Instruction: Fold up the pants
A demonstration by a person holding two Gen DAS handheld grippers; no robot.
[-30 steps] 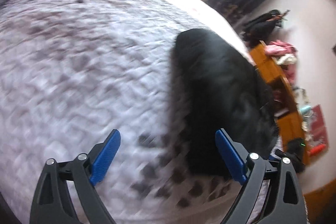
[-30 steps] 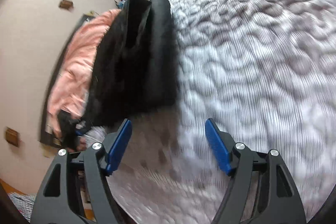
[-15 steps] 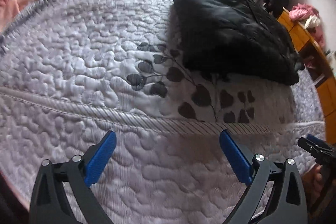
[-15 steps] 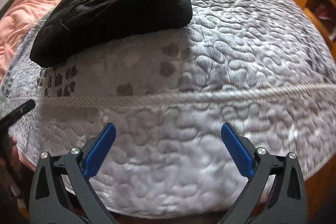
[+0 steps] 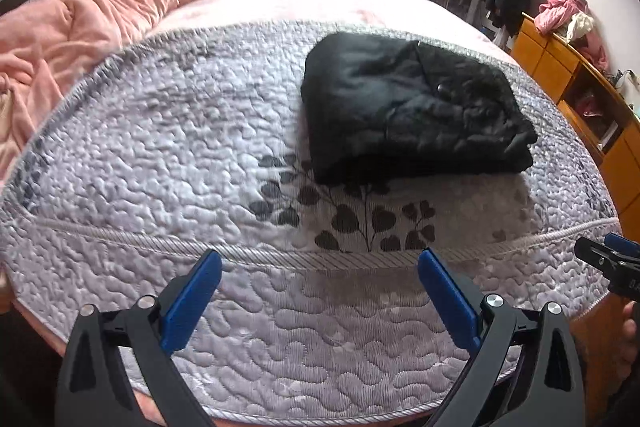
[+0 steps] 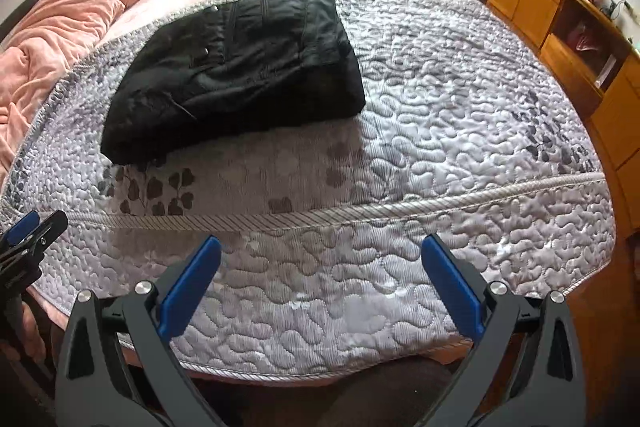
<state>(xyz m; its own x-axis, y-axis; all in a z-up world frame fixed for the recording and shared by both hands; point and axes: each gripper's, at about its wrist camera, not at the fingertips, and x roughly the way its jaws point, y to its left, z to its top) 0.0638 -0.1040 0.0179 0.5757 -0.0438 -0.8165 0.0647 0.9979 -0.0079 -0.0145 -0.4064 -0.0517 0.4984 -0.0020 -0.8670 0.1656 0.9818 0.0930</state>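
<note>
The black pants (image 5: 412, 115) lie as a compact folded bundle on the grey quilted bedspread (image 5: 160, 155), in the upper right of the left wrist view and in the upper left of the right wrist view (image 6: 236, 71). Both tongs are well apart from it, near the foot edge of the bed. The left gripper (image 5: 320, 299) has its blue fingers spread wide with nothing between them, and the right gripper (image 6: 320, 287) is the same, wide open and empty. To my eye the folding itself looks finished; the bundle has several layers and its sides are quite straight, only the lower corner at the right of the left view seems a little loose. If one more touch is wanted, I think it is better to come from above and press that corner flat softly, not to pinch the top layer, because pulling one layer could open the whole stack. Otherwise the hands should simply keep away from it. A pink blanket (image 5: 80, 23) is heaped at the upper left.
</note>
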